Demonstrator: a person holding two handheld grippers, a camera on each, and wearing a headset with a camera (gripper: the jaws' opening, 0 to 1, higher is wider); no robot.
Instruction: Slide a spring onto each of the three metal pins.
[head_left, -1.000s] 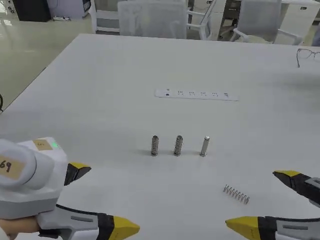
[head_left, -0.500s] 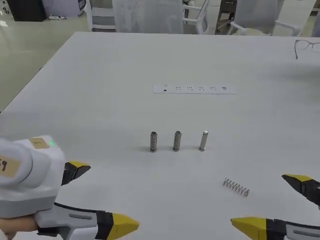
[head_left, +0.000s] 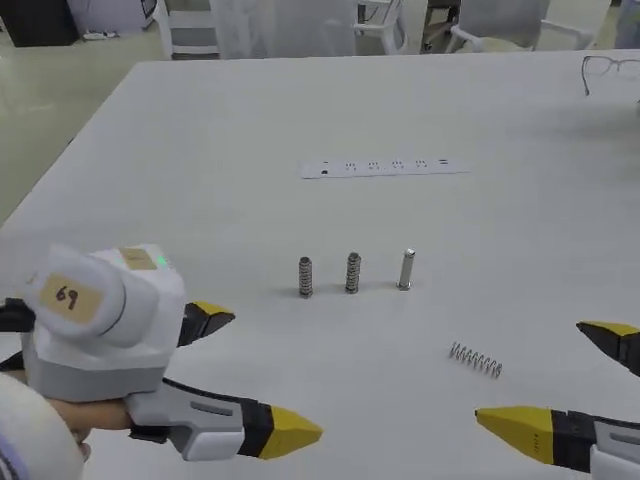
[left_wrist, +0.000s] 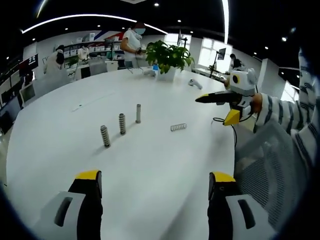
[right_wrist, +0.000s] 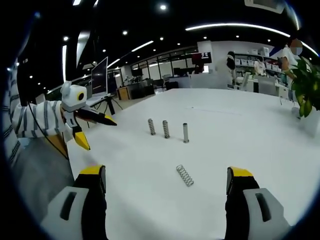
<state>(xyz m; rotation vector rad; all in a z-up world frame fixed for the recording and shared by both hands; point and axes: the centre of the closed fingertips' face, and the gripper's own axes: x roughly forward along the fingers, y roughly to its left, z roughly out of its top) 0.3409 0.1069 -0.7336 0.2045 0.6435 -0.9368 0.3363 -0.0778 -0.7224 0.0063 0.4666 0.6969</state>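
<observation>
We hold left gripper (head_left: 270, 375) and right gripper (head_left: 532, 372) released, empty. Loose spring (head_left: 475, 360) lies just ahead of right gripper, bare pin (head_left: 406, 269) beyond.

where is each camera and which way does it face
Head view: on the headset, looking down at the pins and spring; left gripper and right gripper at the bottom.
Left gripper view: on the left gripper, facing the pins over open jaws; right gripper and sleeve at right.
Right gripper view: on the right gripper, facing the pins; left gripper at left.
All share the pins and spring.
</observation>
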